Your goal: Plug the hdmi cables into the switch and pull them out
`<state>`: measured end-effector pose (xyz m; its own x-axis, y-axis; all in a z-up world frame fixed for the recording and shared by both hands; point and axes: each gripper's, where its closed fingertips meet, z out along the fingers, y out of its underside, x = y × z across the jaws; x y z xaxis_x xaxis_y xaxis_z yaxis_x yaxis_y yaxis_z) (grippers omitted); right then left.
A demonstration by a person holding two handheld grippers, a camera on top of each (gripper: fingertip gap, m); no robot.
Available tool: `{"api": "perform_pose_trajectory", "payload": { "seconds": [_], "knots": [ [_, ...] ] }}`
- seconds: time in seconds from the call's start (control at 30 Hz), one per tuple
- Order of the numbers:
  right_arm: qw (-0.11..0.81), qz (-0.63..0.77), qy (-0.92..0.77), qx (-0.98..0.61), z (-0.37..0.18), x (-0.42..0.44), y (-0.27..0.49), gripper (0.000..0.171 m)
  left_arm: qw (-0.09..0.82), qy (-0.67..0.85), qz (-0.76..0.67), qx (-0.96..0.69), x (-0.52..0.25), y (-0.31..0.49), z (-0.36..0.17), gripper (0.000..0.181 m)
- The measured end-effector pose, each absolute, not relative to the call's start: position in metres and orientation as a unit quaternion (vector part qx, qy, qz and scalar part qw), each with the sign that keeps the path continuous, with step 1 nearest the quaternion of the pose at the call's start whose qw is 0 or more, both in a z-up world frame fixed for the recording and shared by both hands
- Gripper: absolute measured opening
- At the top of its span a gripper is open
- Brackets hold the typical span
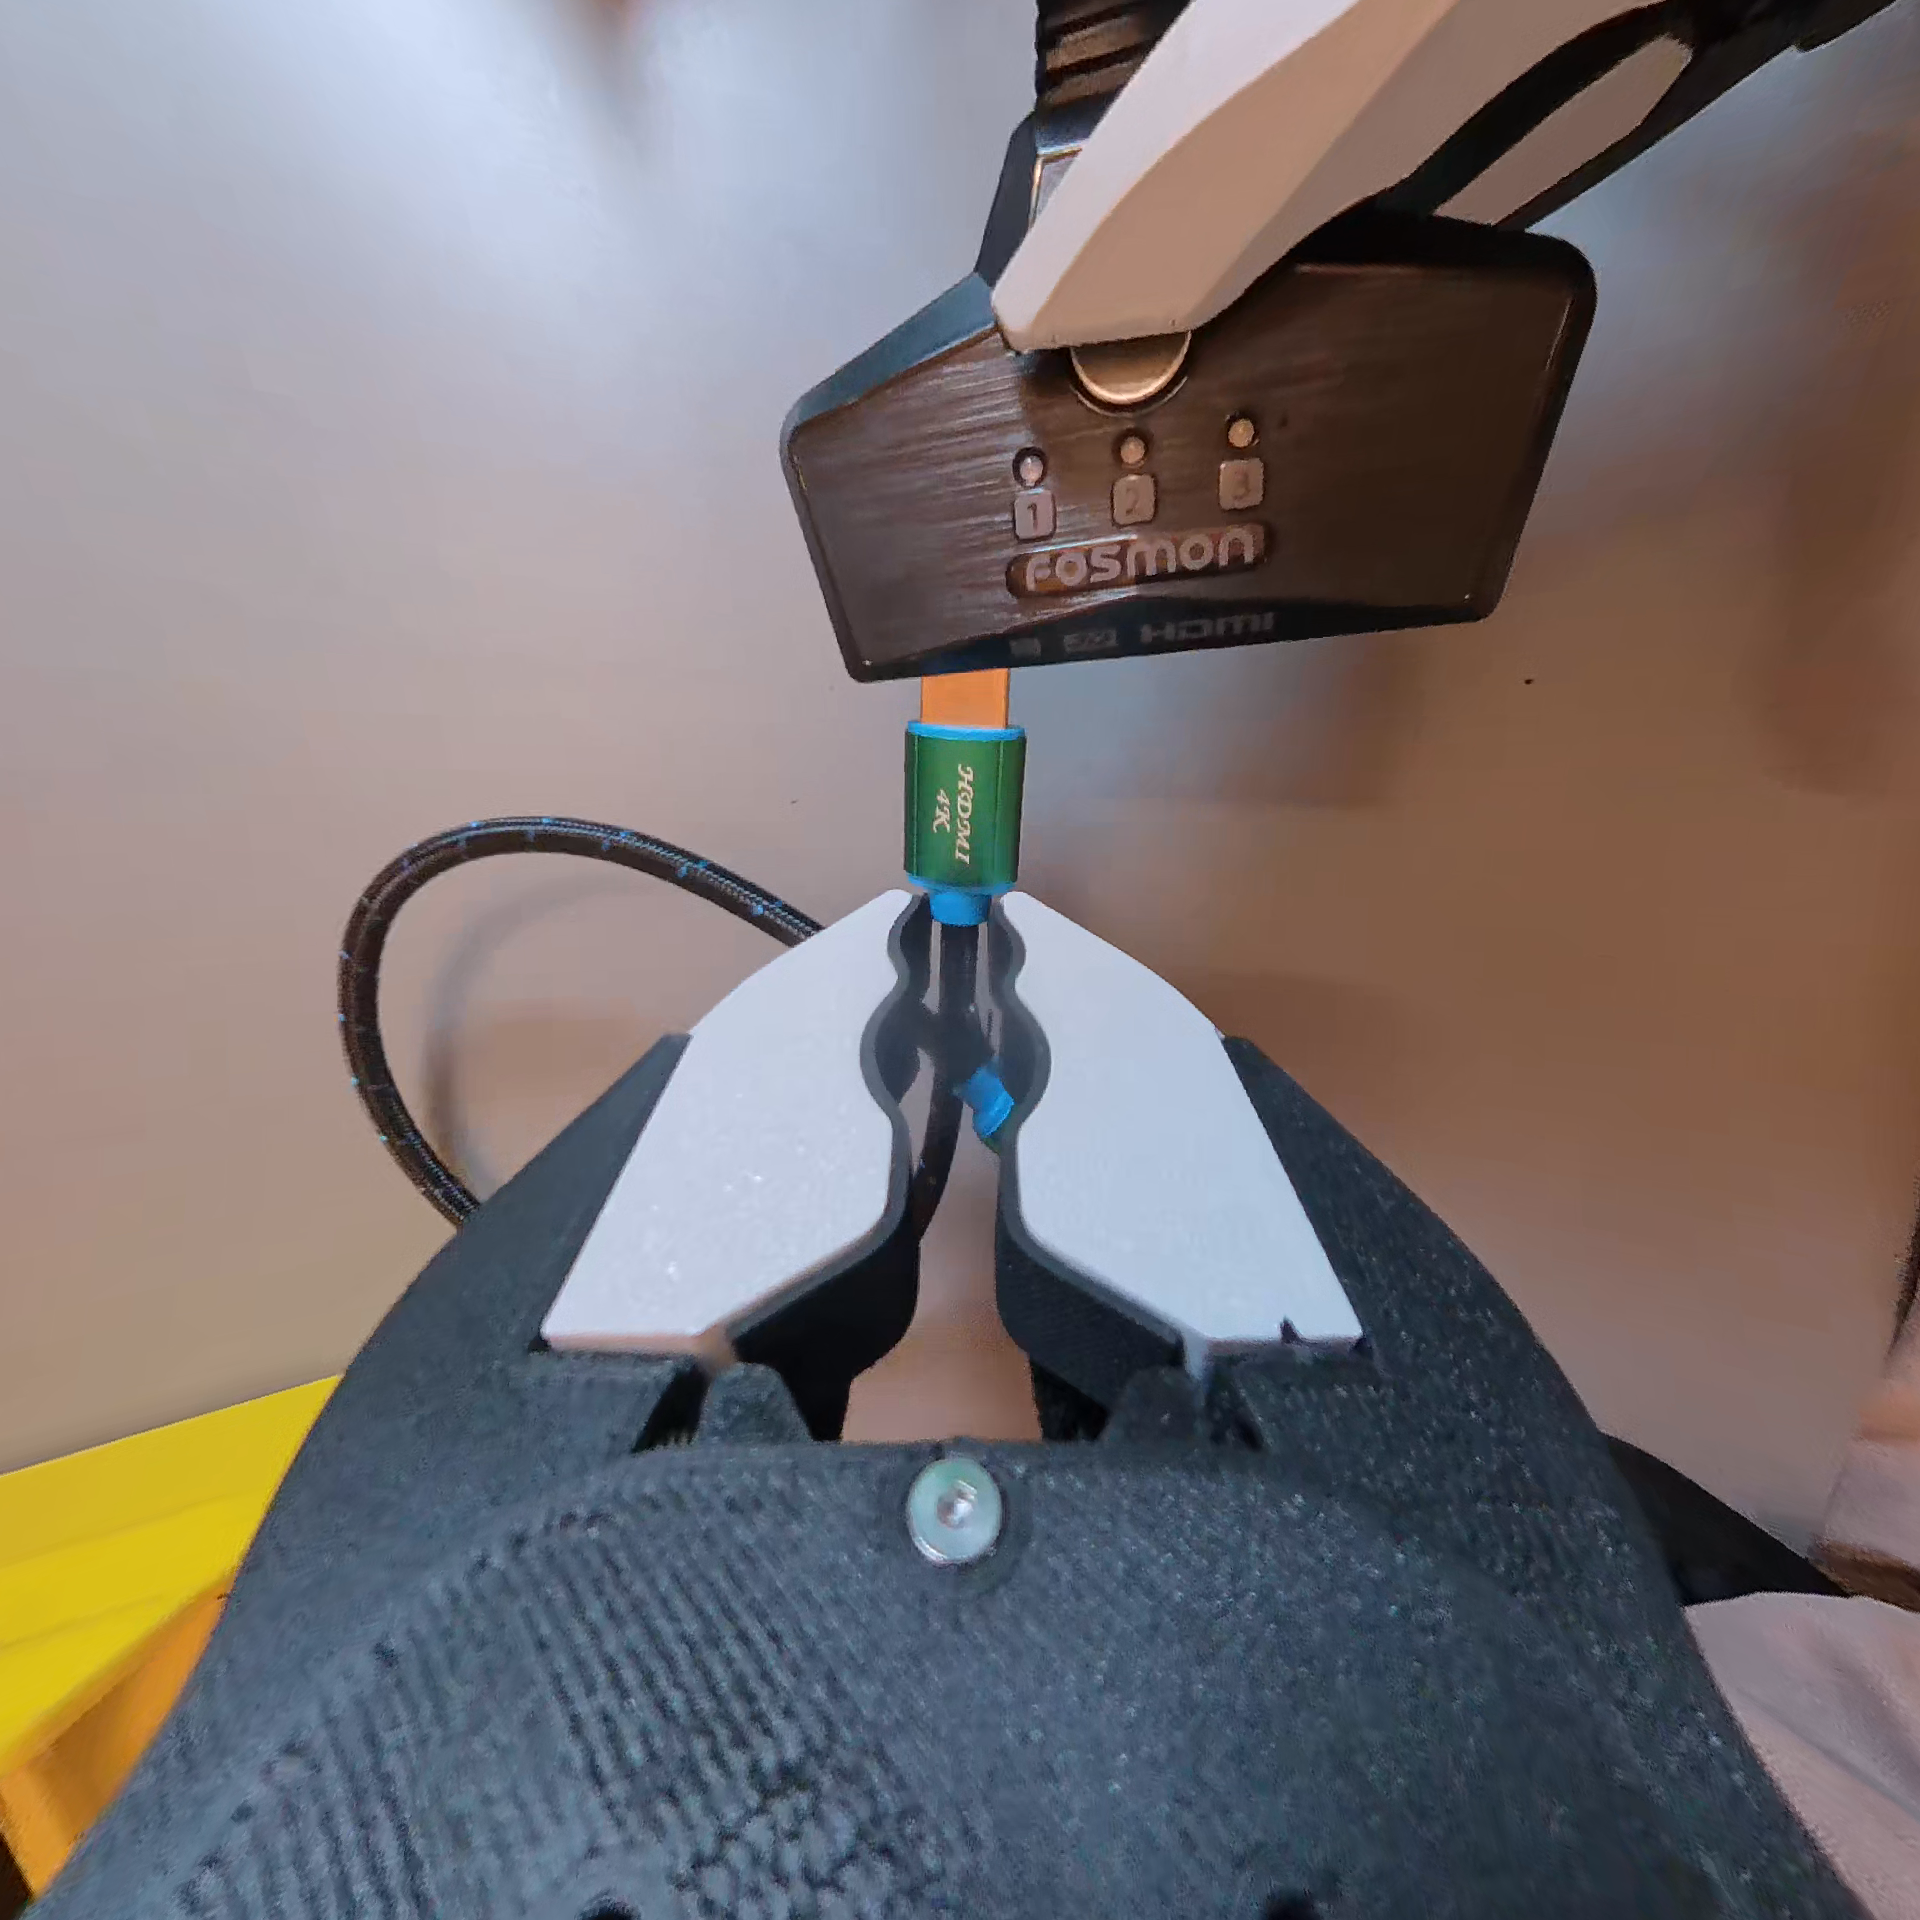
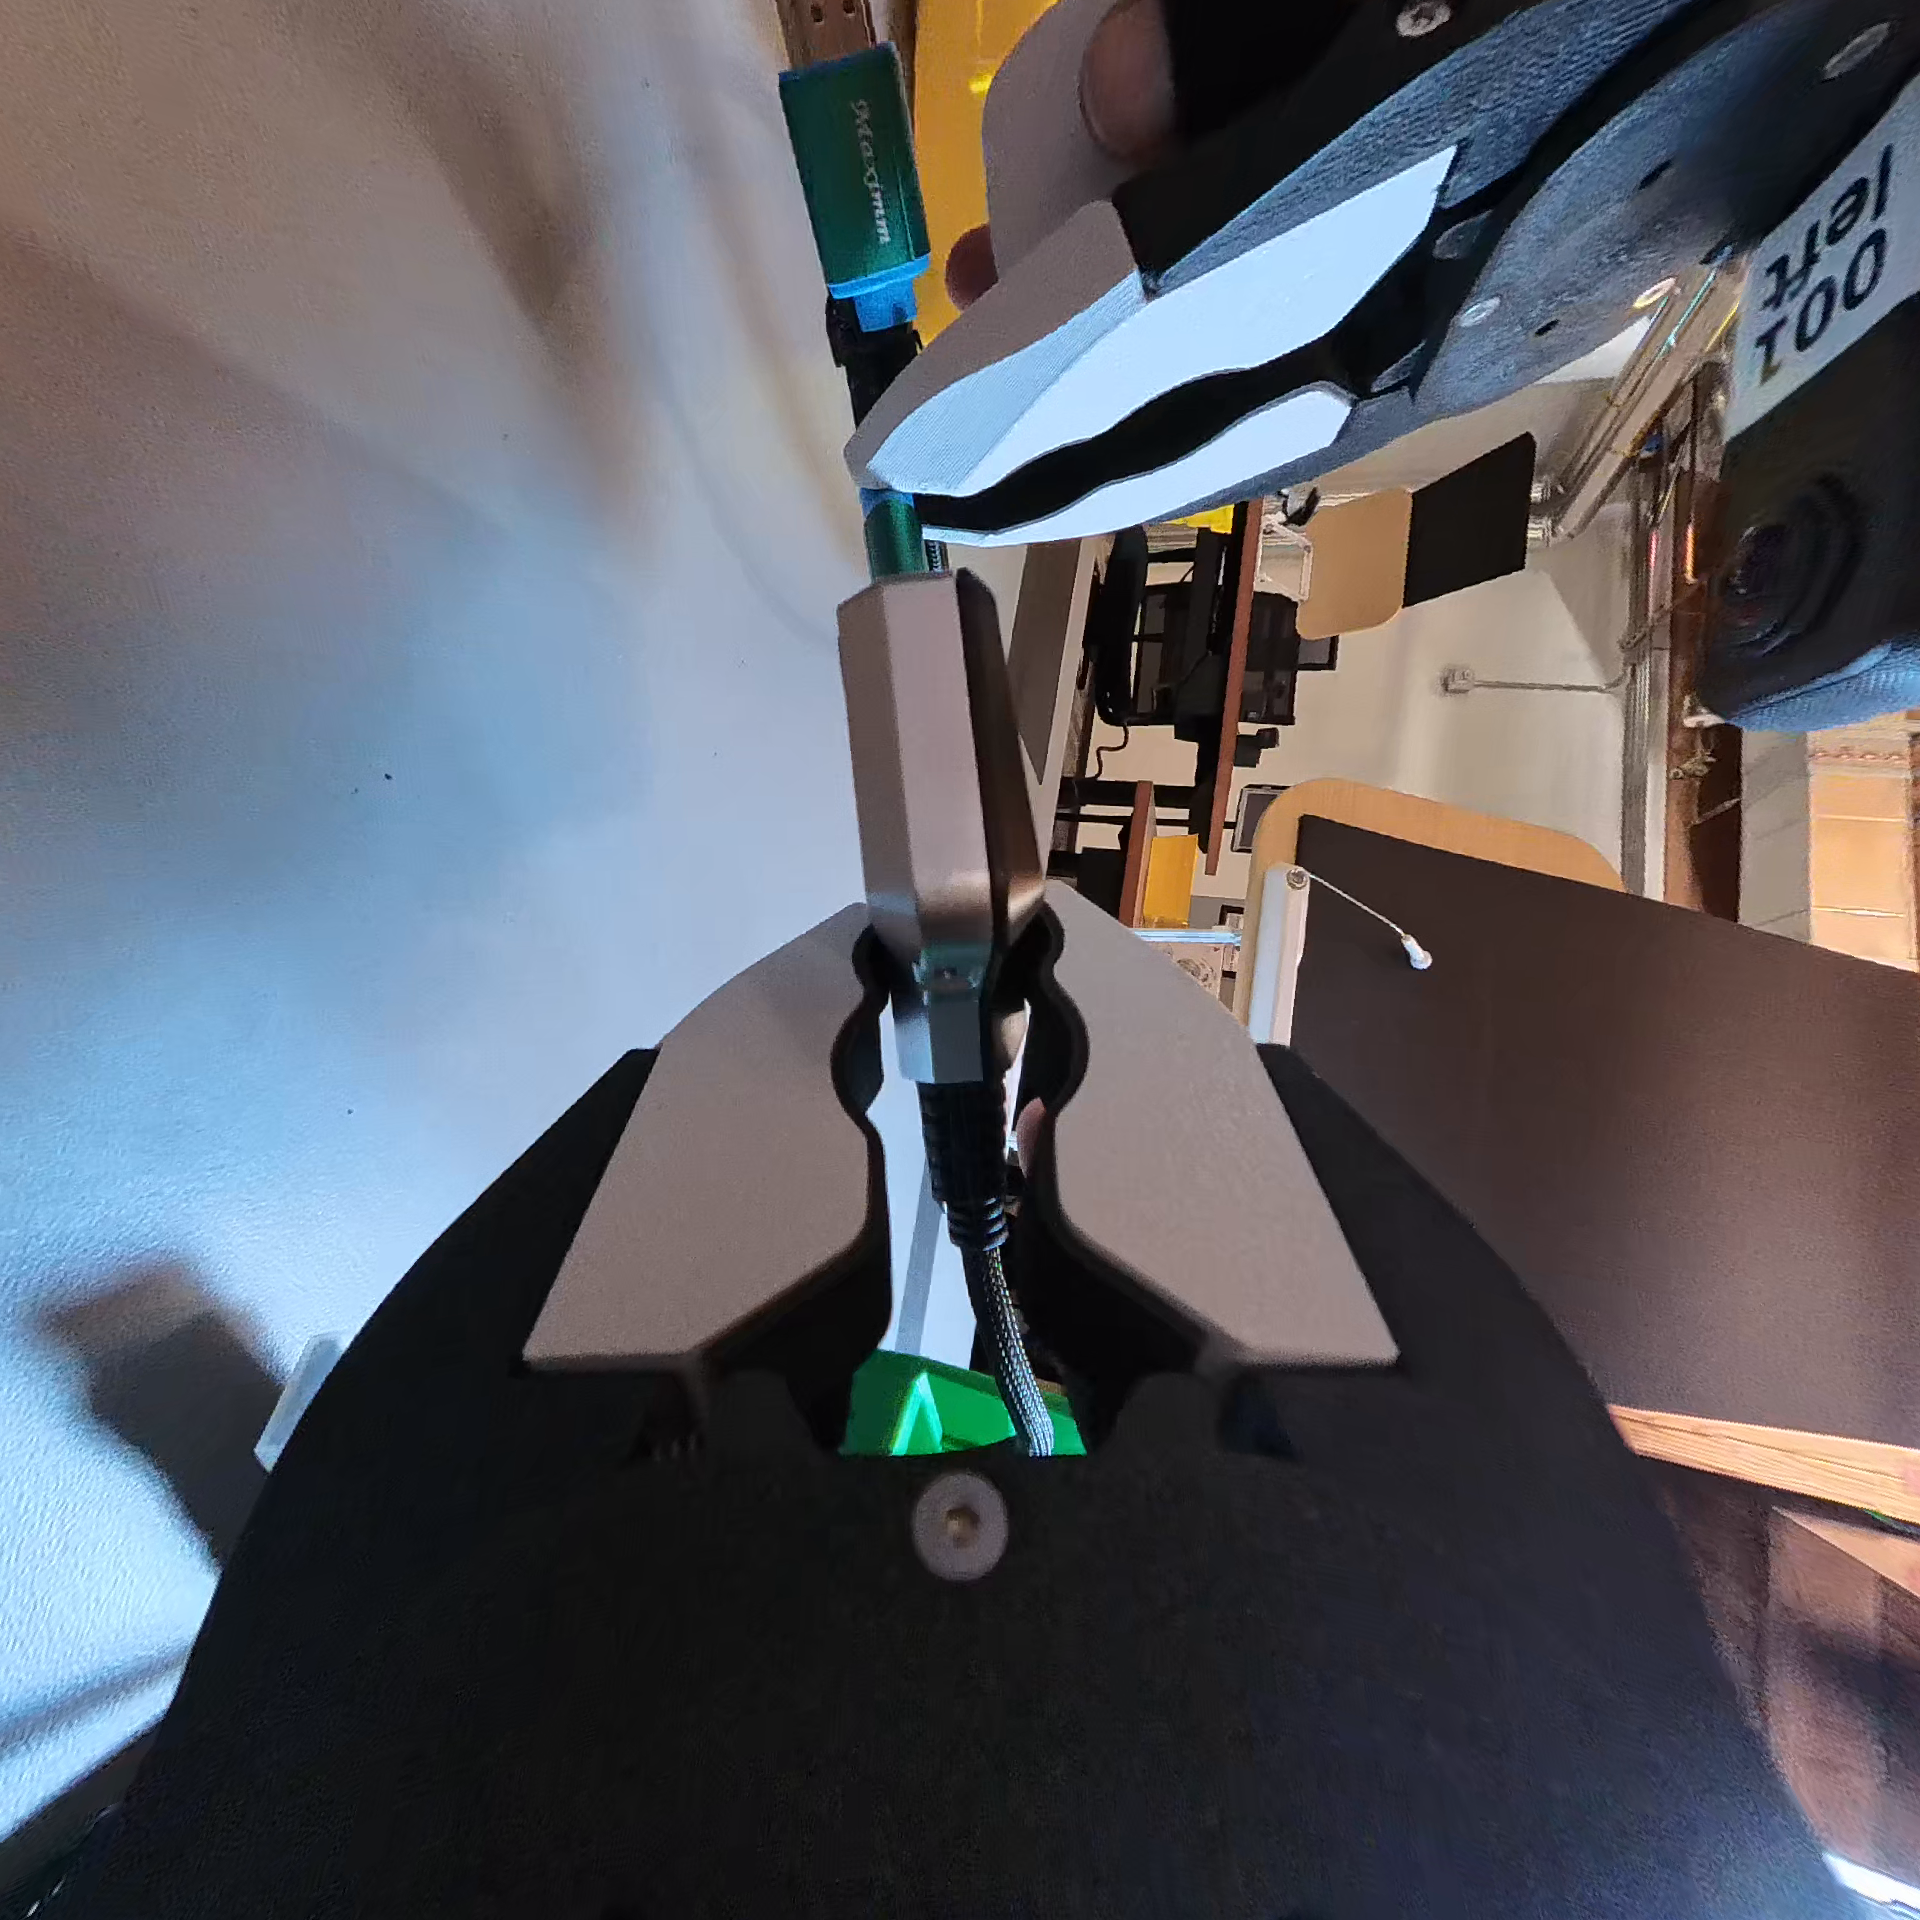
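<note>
From my remote station, the left gripper (image 1: 956, 909) is pinched nearly shut on a black braided HDMI cable (image 1: 416, 935), gripping it just behind the blue collar of its green plug (image 1: 958, 805). The plug's orange-toned metal tip meets the front edge of the switch (image 1: 1195, 499), with a short stretch of that tip showing outside the port. I cannot tell how deep it sits.

The switch is a black, brushed-finish box held off the pale table (image 1: 416, 416). Its top face carries a round button, three small indicator lamps with numbered marks, a raised brand logo and a line of small print along the front edge. Gold lettering runs lengthwise down the green plug.

On the right wrist view, the right gripper (image 2: 951, 935) is closed on the rear end of the switch, seen edge-on, where a grey braided pigtail (image 2: 1013, 1351) runs down between its fingers. A second green plug (image 2: 857, 166), also lettered, is in view beyond it. The left gripper's body bears a white printed tag (image 2: 1829, 281).
</note>
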<state>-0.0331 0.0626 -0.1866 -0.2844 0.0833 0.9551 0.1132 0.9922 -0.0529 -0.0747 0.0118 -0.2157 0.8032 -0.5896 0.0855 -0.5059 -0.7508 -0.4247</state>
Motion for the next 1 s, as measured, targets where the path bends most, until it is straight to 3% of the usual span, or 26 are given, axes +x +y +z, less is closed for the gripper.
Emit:
{"api": "perform_pose_trajectory", "payload": {
  "seconds": [0.03, 0.47, 0.67, 1.0],
  "knots": [
    [0.596, -0.014, -0.801, -0.062, -0.186, -0.033, 0.063, 0.023, 0.197, 0.294, -0.109, -0.929, -0.074, 0.013, -0.215, 0.011],
    [0.565, -0.004, -0.824, -0.052, -0.195, -0.025, 0.054, 0.023, 0.204, 0.316, -0.169, -0.911, -0.062, 0.010, -0.224, 0.010],
    [0.550, 0.030, -0.833, -0.045, -0.195, -0.019, 0.039, 0.023, 0.232, 0.302, -0.270, -0.884, -0.060, 0.008, -0.223, 0.010],
    [0.524, 0.057, -0.849, -0.046, -0.200, -0.010, 0.033, 0.023, 0.236, 0.379, -0.261, -0.856, -0.046, 0.002, -0.230, 0.010]
  ]
}}
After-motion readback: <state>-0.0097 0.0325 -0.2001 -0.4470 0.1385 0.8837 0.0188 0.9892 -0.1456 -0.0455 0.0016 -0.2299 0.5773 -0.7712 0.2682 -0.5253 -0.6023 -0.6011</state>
